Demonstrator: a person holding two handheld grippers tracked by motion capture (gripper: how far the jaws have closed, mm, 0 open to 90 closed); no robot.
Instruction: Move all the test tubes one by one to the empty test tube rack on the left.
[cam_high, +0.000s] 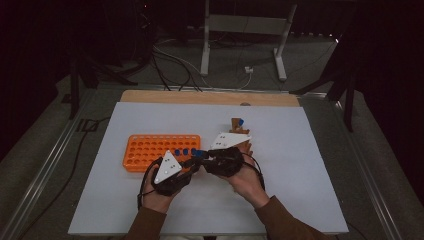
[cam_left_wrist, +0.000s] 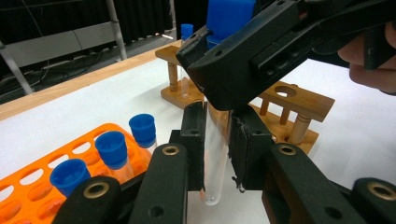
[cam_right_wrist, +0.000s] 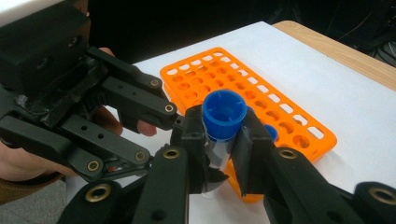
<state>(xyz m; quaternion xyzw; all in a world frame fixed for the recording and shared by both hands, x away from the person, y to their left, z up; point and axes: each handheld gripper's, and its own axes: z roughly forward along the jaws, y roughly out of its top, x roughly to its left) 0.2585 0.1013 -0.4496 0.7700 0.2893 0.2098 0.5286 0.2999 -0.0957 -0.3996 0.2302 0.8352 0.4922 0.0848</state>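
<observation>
I can read no writing on anything here. My left tongs (cam_left_wrist: 217, 149) are closed on the lower glass of a clear test tube (cam_left_wrist: 214, 158), which hangs upright above the white worktop (cam_high: 300, 165), just beside the orange rack (cam_high: 150, 150). My right tongs (cam_right_wrist: 223, 149) clamp the same tube just under its blue cap (cam_right_wrist: 224, 114). A wooden rack (cam_left_wrist: 289, 105) stands close behind.
</observation>
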